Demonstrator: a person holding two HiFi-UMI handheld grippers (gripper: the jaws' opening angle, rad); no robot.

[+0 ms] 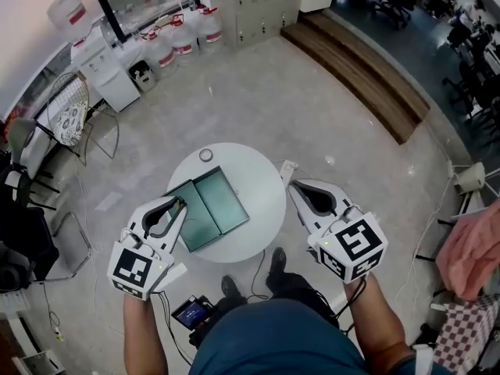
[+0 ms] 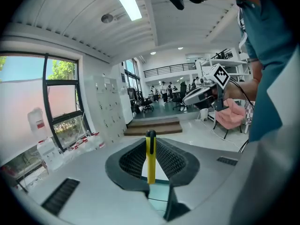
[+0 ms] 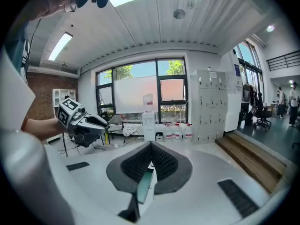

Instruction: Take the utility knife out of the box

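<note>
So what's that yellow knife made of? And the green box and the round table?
The utility knife looks like smooth yellow plastic: bright even colour, with a black top end. The box is dark green with a faint sheen, maybe plastic or painted metal; hard to tell. The table has a smooth, matte white top, perhaps laminate or paint.

The right tongs (image 3: 151,145) are closed empty over the teal box (image 3: 145,185); the left tongs (image 3: 106,127) grip the yellow utility knife (image 3: 107,137).
</note>
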